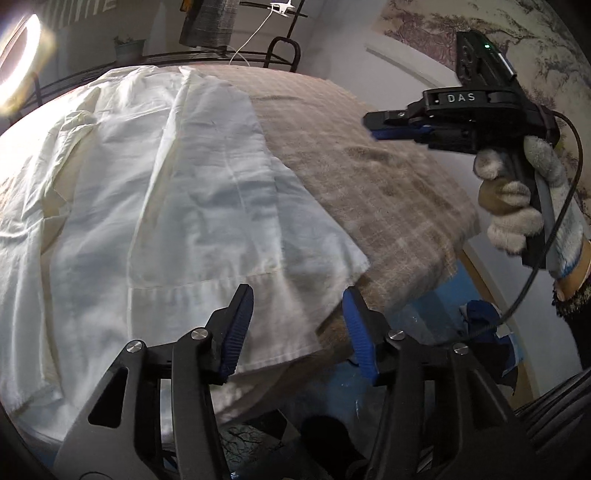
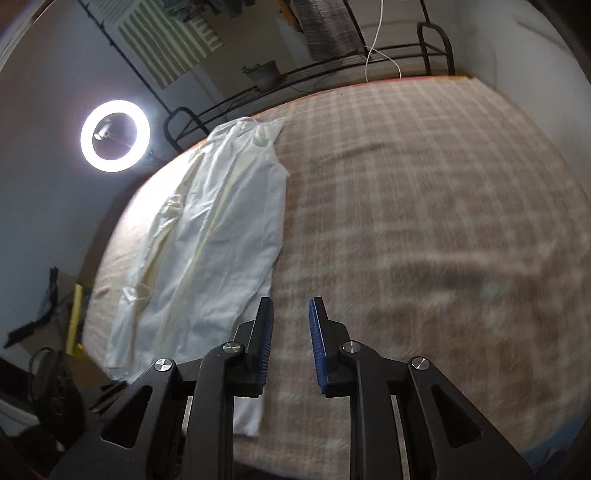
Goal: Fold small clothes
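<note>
Right wrist view: white garment [image 2: 218,236] folded lengthwise on plaid surface [image 2: 424,221]; crosswise folds left. Left gripper [image 1: 297,328] wide, right gripper [image 2: 291,347] narrow, both empty.

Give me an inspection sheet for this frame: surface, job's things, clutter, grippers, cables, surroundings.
Surface: plaid blanket covering the bed; image blurred there.
Job's things: one white garment lying lengthwise along the bed's left side, wrinkled, partly folded over itself.
Clutter: nothing seen on the blanket besides the garment.
Grippers: left gripper open, hovering at the garment's near hem, holding nothing; right gripper open, empty, above the blanket beside the garment.
Cables: black cable hanging from the right gripper's handle; white cord dangling behind the bed.
Surroundings: lit ring light, metal bed frame, potted plant, wall mural.
</note>
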### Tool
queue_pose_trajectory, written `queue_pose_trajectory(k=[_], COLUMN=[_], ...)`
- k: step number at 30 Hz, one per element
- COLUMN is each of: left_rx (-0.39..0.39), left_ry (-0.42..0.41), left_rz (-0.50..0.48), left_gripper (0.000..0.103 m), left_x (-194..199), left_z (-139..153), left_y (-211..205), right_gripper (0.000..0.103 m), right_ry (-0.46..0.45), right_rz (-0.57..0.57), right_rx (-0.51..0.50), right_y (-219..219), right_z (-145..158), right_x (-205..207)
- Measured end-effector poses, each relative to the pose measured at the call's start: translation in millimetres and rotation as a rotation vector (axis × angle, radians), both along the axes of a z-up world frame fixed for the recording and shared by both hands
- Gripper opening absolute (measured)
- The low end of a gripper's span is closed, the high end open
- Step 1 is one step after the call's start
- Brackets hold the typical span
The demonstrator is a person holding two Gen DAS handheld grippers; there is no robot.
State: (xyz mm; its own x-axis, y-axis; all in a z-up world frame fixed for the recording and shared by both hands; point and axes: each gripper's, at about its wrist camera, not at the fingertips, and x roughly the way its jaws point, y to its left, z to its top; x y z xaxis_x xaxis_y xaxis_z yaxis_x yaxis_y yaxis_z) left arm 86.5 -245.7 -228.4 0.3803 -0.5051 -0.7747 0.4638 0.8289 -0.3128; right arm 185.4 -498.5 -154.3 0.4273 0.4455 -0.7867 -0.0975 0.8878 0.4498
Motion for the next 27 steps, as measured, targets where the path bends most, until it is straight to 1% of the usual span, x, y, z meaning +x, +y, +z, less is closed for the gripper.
queue_pose_trajectory(k=[2, 3, 6, 9, 10, 11, 12, 13, 14, 15, 18, 20, 22, 25, 27], left_rx=[0.032, 0.062, 0.119, 0.128, 0.122, 0.115, 0.108, 0.11, 0.112, 0.108, 0.037, 0.004, -0.016, -0.016, -0.036], left_ry=[-0.013, -0.026, -0.054, -0.062, -0.063, -0.062, -0.062, -0.064, -0.065, -0.057, 0.001, 0.023, 0.031, 0.022, 0.032], left_rz=[-0.025, -0.035, -0.037, -0.029, -0.026, -0.023, -0.022, -0.018, -0.015, -0.013, 0.018, 0.037, 0.048, 0.052, 0.057], left_gripper=[0.053, 0.055, 0.056, 0.055, 0.05, 0.049, 0.045, 0.031, 0.022, 0.006, 0.002, 0.001, 0.001, 0.0, 0.0], left_x=[-2.6, -6.0, -10.2, -8.6, -8.2, -7.7, -7.6, -6.9, -5.6, -4.3, 3.8, 7.2, 7.2, 5.2, 4.6], left_z=[-5.0, -7.3, -14.1, -18.8, -19.4, -19.6, -19.7, -20.3, -21.3, -22.3, -24.6, -24.4, -23.0, -20.1, -18.3], left_y=[-5.1, -6.7, -8.9, -5.4, -3.6, -1.2, 0.8, 2.7, 4.8, 7.2, 17.4, 21.6, 24.0, 24.0, 25.1], right_gripper=[0.018, 0.018, 0.018, 0.018, 0.018, 0.018, 0.018, 0.018, 0.018, 0.018, 0.018, 0.018, 0.018, 0.019, 0.019], right_ry=[0.024, 0.028, 0.032, 0.054, 0.064, 0.079, 0.088, 0.097, 0.104, 0.107, 0.114, 0.12, 0.121, 0.114, 0.099], right_rz=[0.026, 0.039, 0.079, 0.093, 0.093, 0.093, 0.093, 0.095, 0.097, 0.101, 0.107, 0.098, 0.082, 0.042, 0.01], right_rx=[0.047, 0.055, 0.052, 0.056, 0.055, 0.051, 0.048, 0.047, 0.05, 0.051, 0.027, 0.01, 0.005, 0.042, 0.06], right_y=[7.9, 13.2, 34.4, 49.2, 52.7, 56.4, 59.1, 61.7, 63.3, 64.9, 69.3, 69.6, 67.7, 59.8, 56.0], right_z=[-7.0, -10.4, -19.8, -34.0, -38.8, -45.1, -49.5, -54.2, -56.9, -58.6, -64.5, -68.9, -71.4, -74.4, -76.3], right_x=[-3.0, -4.8, 1.4, 15.6, 20.8, 27.3, 31.8, 36.1, 37.7, 38.8, 44.1, 50.9, 58.1, 73.8, 83.4])
